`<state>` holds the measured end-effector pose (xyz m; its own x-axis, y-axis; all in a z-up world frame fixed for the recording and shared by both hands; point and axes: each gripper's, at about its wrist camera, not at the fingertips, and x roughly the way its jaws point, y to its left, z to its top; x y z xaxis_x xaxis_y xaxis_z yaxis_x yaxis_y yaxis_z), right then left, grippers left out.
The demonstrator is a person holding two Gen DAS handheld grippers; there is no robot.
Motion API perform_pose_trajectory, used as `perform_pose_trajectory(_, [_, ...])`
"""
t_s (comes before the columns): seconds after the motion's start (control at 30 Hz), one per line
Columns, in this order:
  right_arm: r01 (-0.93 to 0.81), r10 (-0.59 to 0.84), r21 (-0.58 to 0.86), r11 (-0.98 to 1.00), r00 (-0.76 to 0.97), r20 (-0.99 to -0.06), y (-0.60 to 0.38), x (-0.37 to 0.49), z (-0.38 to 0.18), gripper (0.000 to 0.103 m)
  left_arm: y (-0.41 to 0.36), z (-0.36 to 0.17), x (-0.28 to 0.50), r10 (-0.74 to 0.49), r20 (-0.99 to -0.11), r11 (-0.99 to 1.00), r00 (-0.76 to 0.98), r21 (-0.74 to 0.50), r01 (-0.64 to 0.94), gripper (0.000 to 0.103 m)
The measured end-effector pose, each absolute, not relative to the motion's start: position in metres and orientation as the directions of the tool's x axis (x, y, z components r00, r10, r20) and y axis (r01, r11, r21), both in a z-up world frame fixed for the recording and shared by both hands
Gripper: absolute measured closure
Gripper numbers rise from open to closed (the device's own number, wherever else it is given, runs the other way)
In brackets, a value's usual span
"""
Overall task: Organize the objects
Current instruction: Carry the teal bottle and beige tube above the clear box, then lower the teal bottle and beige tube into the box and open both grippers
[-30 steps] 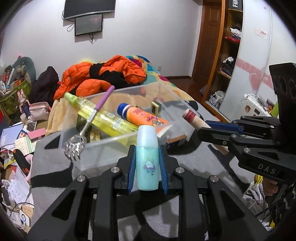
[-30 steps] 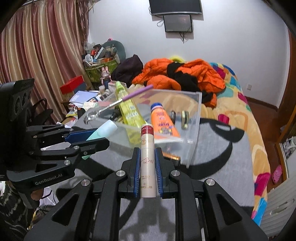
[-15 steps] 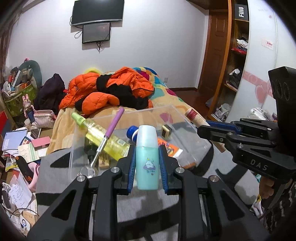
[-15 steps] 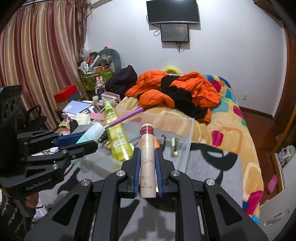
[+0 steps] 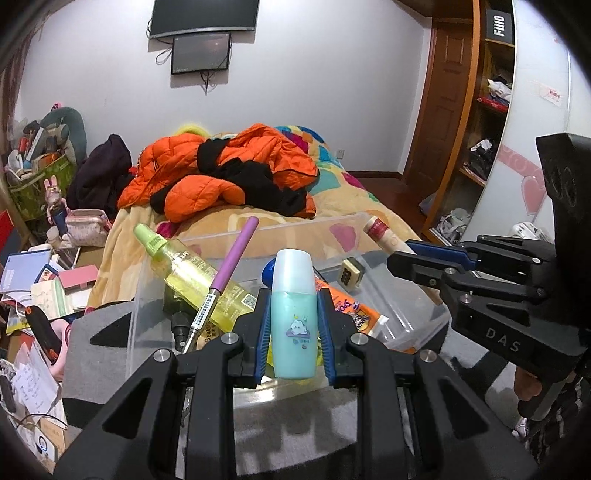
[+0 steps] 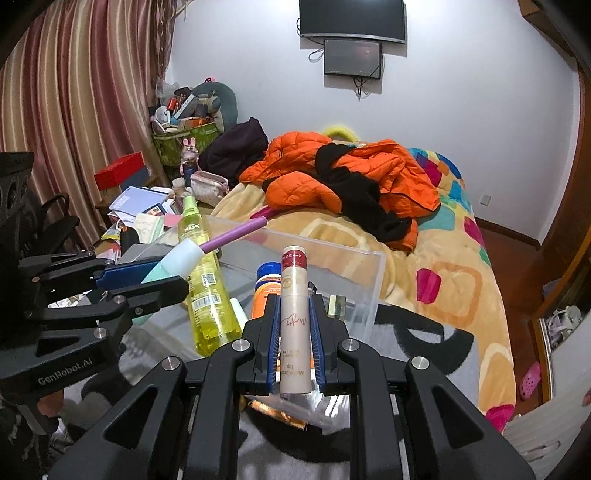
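A cluttered bedroom with white walls under indoor light.
A bed (image 6: 458, 280) with a patchwork blanket fills the middle; an orange jacket (image 5: 221, 173) lies on it. Two dark screens (image 6: 352, 33) hang upper centre, striped curtains (image 6: 85, 103) upper left, wooden shelves (image 5: 487, 122) at right.

Beige tube (image 6: 294, 317) between right gripper (image 6: 294, 328) jaws

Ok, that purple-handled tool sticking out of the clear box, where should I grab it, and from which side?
Grip the purple handle near its raised end, coming from above. It leans up over the clear box rim, free of the yellow spray bottle, while its lower metal end sits buried among the clutter.
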<state>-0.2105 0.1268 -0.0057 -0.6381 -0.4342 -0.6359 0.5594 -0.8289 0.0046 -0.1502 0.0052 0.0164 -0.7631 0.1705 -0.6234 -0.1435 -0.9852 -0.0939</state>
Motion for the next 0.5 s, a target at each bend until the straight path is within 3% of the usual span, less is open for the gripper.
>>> perform_pose_trajectory(0.5, [0.571, -0.426, 0.032, -0.820, -0.573, -0.700, 0.109, -0.241, -0.041, 0.089, 0.011, -0.008, -0.177, 0.179, -0.685, -0.983, -0.706, -0.102, -0.150, 0.080])
